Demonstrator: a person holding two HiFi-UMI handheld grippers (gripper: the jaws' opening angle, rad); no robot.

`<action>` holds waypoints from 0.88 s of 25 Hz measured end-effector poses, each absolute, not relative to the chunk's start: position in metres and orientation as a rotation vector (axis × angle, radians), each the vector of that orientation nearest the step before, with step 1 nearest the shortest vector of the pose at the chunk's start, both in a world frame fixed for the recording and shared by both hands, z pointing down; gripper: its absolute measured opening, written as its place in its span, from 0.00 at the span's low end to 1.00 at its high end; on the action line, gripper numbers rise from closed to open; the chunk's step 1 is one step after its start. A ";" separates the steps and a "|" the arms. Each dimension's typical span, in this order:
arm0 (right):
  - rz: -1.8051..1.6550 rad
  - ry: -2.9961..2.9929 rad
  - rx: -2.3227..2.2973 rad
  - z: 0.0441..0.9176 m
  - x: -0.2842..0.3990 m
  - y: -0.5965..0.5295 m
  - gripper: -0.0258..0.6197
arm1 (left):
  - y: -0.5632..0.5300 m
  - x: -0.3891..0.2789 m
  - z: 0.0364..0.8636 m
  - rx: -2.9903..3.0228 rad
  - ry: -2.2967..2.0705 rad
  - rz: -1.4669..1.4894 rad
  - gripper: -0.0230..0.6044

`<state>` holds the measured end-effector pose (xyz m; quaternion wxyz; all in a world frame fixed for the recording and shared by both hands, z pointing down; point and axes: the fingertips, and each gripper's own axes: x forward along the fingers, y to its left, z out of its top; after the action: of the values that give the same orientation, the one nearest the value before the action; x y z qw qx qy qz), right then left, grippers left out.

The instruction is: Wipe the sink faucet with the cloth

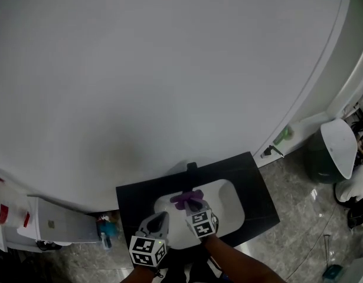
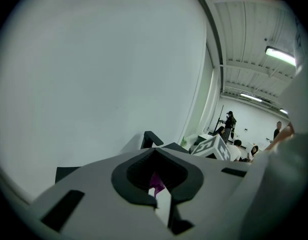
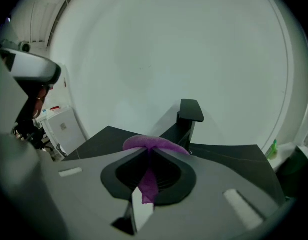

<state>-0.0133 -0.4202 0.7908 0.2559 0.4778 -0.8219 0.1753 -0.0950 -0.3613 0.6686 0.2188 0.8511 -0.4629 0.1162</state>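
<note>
Left gripper view shows the left gripper (image 2: 154,150) with its jaws drawn together and nothing clamped that I can make out. A sliver of purple shows through the gap below the tips, most likely the cloth lying beyond them. This gripper hangs low over the near edge of the sink (image 1: 233,204), left of its partner and clear of the work.

To its right, the cloth (image 3: 152,143) is pinched in the closed jaws of the right gripper (image 3: 147,152). A purple fold bulges over the tips and a tail hangs down between them. The black faucet (image 3: 189,115) stands just beyond, at the back of the black worktop (image 3: 229,156). It is near the cloth but apart from it, so the wipe looks about to begin.

To do it well, the right gripper should go forward until the bulging fold, not the hard tips, meets the spout. It should then draw along the flat top and down the column with light, even pressure. The grip needs to be firm, since so short a fold could slip out on a drag. The left gripper is best held off to the left, out of the way.
</note>
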 end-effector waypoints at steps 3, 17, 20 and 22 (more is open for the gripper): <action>0.451 -2.260 1.337 0.769 -0.011 -0.431 0.09 | -0.366 -0.090 0.657 2.362 -1.285 0.310 0.04; 0.451 -2.254 1.223 0.787 -0.009 -0.408 0.09 | -0.374 -0.087 0.664 2.297 -1.313 0.277 0.04; 0.388 -2.320 1.313 0.731 0.006 -0.428 0.09 | -0.374 -0.082 0.656 2.310 -1.313 0.263 0.04; 0.344 -2.338 1.382 0.696 0.016 -0.468 0.09 | -0.375 -0.080 0.652 2.314 -1.319 0.256 0.04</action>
<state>0.0165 -0.4676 0.6962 0.2008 0.4946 -0.8366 0.1232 -0.0799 -0.3750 0.6517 0.2308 0.8415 -0.4795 0.0933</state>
